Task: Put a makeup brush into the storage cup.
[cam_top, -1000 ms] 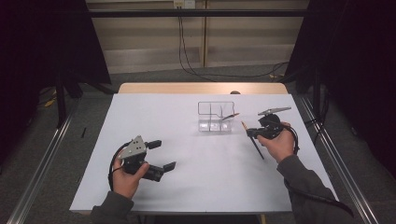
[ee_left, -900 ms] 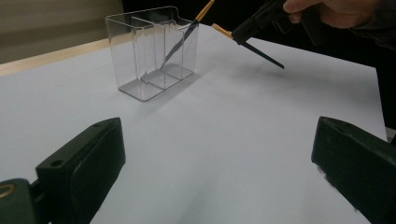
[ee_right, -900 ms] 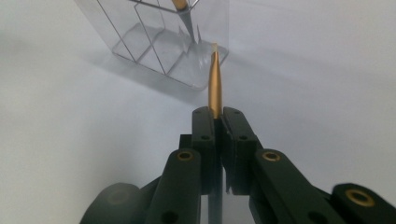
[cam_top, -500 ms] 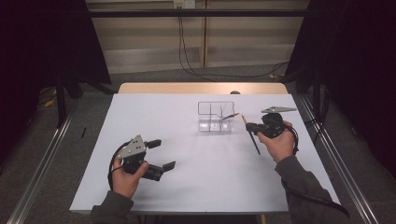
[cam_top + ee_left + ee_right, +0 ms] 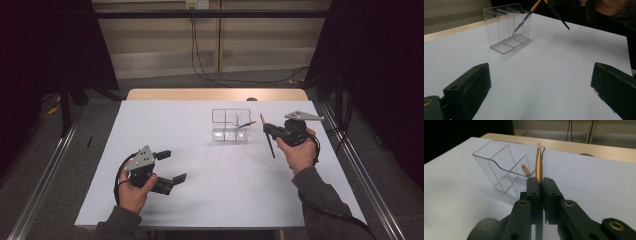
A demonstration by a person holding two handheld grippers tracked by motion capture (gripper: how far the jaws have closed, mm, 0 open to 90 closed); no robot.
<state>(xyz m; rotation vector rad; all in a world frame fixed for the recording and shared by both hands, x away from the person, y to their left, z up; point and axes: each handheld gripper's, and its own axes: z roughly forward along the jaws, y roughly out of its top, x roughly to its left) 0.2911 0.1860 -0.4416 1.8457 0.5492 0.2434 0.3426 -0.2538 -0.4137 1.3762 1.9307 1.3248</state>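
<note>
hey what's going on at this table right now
A person is working at a white table with a gripper in each hand. The right gripper is clamped on a pen with a gold-coloured end, held in the air beside a clear divided organizer. One similar pen already leans in the organizer. The left gripper rests open near the table's front, holding nothing.

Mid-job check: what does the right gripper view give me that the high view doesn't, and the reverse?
Right gripper view: the right tool seen close, jaws shut on a slim dark stick with a gold end, aimed toward the clear plastic compartment box; a second stick has its gold tip inside one compartment.

High view: the left tool, open, at the near left of the white table, and the held stick's slanting dark length.

Both: box, both sticks, right tool.
</note>
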